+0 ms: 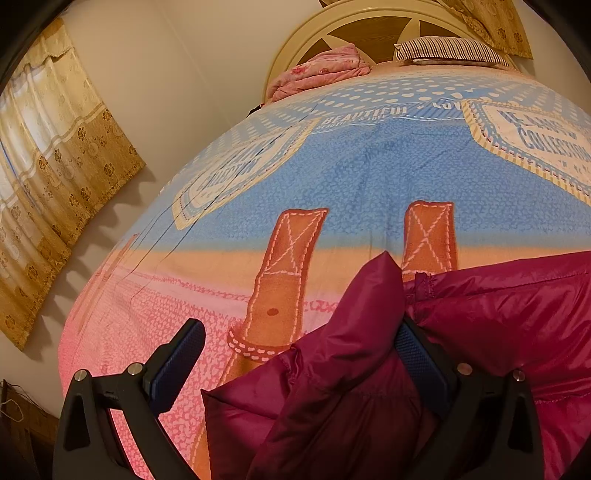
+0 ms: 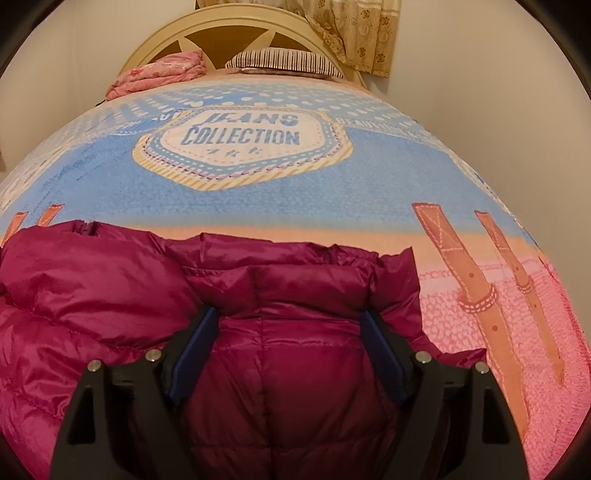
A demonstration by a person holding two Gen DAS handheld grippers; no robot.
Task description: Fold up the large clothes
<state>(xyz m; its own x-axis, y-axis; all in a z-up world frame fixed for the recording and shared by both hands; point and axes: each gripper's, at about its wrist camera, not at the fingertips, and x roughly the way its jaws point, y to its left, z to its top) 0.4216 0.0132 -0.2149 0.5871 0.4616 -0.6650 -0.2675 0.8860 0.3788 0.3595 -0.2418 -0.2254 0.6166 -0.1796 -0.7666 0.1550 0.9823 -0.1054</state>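
A magenta puffer jacket (image 2: 110,295) lies on the bed near its front edge. In the left wrist view a raised fold of the jacket (image 1: 332,369) stands between my left gripper's wide-apart fingers; the left gripper (image 1: 299,354) is open, its right pad against the fabric. In the right wrist view the right gripper (image 2: 291,339) is open with its fingers around a bunched section of the jacket's middle, both pads touching or close to the fabric.
The bed is covered by a blue and pink "Jeans Collection" bedspread (image 2: 240,173). A pink folded blanket (image 2: 159,74) and a striped pillow (image 2: 284,62) lie by the round headboard (image 1: 369,22). A gold curtain (image 1: 55,166) hangs on the left wall.
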